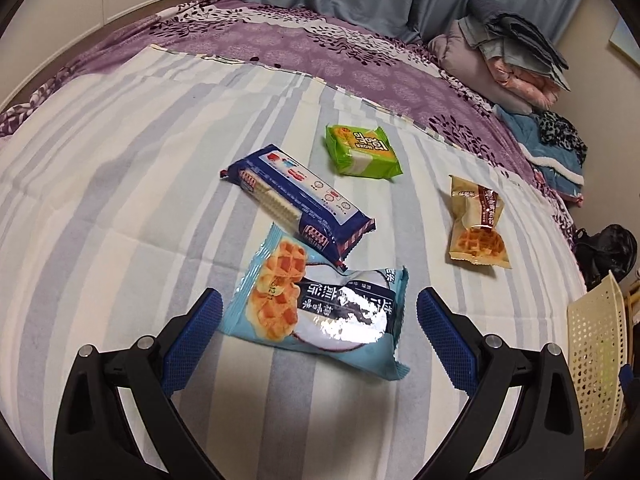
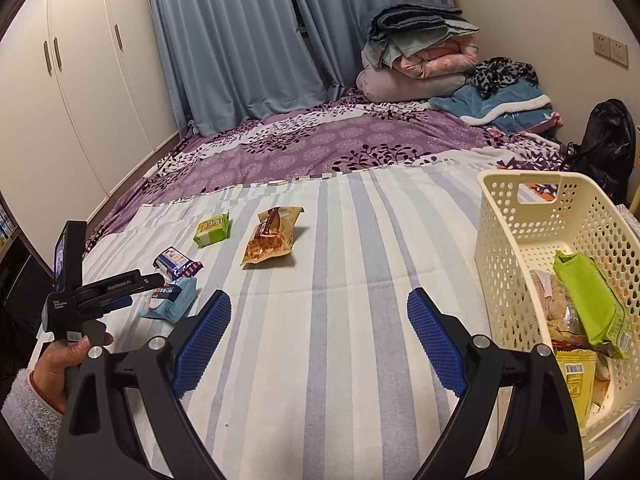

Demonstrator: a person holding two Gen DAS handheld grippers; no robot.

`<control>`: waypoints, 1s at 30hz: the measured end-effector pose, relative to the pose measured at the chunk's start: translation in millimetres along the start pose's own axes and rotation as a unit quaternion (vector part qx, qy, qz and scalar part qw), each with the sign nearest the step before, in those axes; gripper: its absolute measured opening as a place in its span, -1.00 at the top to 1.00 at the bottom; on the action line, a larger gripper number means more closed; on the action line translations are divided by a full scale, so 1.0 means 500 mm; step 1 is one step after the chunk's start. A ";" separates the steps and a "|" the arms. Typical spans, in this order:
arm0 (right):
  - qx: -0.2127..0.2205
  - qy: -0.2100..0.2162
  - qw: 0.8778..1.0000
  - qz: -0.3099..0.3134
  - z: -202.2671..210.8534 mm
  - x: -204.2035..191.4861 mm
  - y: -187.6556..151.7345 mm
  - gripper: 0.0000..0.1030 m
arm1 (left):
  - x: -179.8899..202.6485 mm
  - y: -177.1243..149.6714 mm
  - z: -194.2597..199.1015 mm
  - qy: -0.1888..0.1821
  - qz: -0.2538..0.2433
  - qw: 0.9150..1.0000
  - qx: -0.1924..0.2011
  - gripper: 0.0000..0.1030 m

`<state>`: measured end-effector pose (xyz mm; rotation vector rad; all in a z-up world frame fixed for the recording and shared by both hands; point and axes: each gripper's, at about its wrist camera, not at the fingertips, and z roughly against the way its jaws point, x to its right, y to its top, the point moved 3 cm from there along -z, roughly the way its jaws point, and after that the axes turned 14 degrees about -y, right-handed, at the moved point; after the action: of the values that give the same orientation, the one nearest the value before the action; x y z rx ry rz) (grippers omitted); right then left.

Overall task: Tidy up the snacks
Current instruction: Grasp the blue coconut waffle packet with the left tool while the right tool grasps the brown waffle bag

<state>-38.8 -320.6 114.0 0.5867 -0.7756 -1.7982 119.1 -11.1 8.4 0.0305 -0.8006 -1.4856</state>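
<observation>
Four snack packs lie on the striped sheet [image 1: 120,216] of a bed. In the left wrist view, the light-blue waffle pack [image 1: 320,312] sits low in the middle of the frame, flat on the sheet, its far end tucked just under the near end of the navy biscuit pack [image 1: 298,200], which runs diagonally up and to the left. The green pack [image 1: 362,152] lies above centre, apart from the others. The tan waffle pack [image 1: 476,224] lies at centre right, well apart from the rest.

The left hand-held gripper [image 1: 318,334] has its blue pads spread wide, one on each side of the light-blue waffle pack; the pads do not press on it. Whether they touch the sheet cannot be told.

In the right wrist view, the right hand-held gripper [image 2: 318,336] sits low in the frame with its pads wide apart over bare sheet, nothing between them. The cream basket [image 2: 516,216] stands at the right edge, just beside that gripper, and holds several packs, a green one [image 2: 592,300] on top and a yellow one [image 2: 576,376] below it. At the lower left, a hand [image 2: 60,368] in a grey fleece sleeve [image 2: 24,416] grips the left tool's handle.

Beyond the sheet lie a purple floral cover [image 2: 304,144], folded bedding [image 2: 416,56] and blue curtains [image 2: 240,40].
</observation>
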 end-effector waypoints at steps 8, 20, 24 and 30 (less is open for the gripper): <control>-0.014 0.001 1.000 0.004 -0.023 -0.010 -0.007 -0.73 | 0.010 0.000 -0.058 0.006 -0.033 0.999 -0.013 -0.94; -0.029 0.002 1.000 0.012 -0.049 -0.028 -0.015 -0.73 | 0.025 0.000 -0.070 -0.037 -0.103 0.994 -0.028 -0.95; -0.035 0.003 0.999 0.015 -0.057 -0.036 -0.019 -0.73 | 0.031 -0.005 -0.078 -0.050 -0.131 0.989 -0.045 -0.95; -0.037 0.005 0.999 0.026 -0.062 -0.054 -0.021 -0.73 | 0.060 -0.037 -0.109 0.023 -0.225 0.972 -0.067 -0.95</control>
<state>-14.6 -299.7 86.1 0.5227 -0.7078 -1.7677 126.4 -64.6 -27.6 0.1522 -0.6805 -1.9593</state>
